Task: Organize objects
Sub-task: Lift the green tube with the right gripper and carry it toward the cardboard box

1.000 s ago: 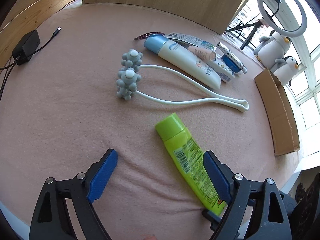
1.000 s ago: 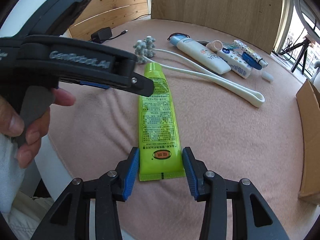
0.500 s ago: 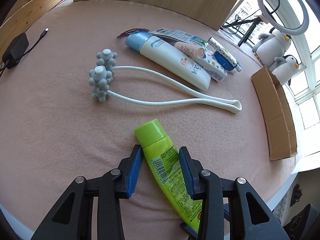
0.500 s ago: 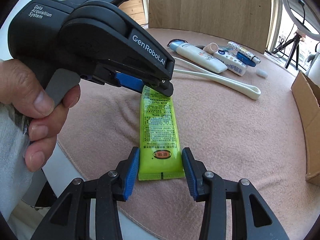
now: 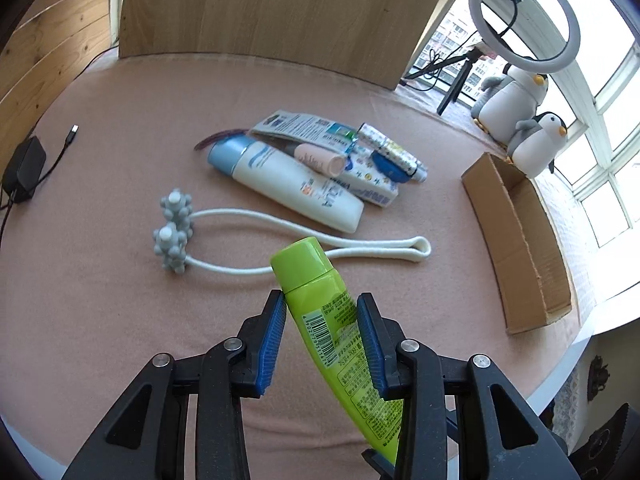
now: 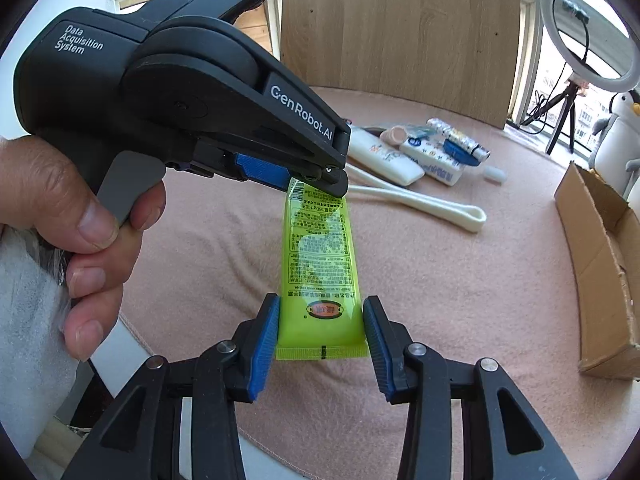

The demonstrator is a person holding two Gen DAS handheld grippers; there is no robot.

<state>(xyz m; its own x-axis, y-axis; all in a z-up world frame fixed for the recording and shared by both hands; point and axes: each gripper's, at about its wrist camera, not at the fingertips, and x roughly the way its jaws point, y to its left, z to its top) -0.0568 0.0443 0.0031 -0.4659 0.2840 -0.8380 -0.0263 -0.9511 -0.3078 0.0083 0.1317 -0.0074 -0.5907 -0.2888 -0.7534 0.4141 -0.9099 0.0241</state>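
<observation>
A lime-green tube (image 5: 320, 300) is held off the pink table, its cap end tilted up. My left gripper (image 5: 322, 326) is shut on it just below the cap. My right gripper (image 6: 320, 326) is shut on the tube's flat crimped end (image 6: 322, 320). In the right wrist view the left gripper (image 6: 316, 176) clamps the far end of the tube. A cardboard box (image 5: 516, 240) lies open at the right.
A white-handled massager with grey knobbed balls (image 5: 174, 236) lies mid-table. Behind it lie a white bottle with a blue cap (image 5: 288, 186) and several small tubes and packets (image 5: 372, 160). A black charger (image 5: 24, 168) sits at the far left. Penguin toys (image 5: 524, 128) stand beyond the box.
My left gripper closed on the green tube near its cap. Both grippers then lifted the tube off the table, cap end raised.
</observation>
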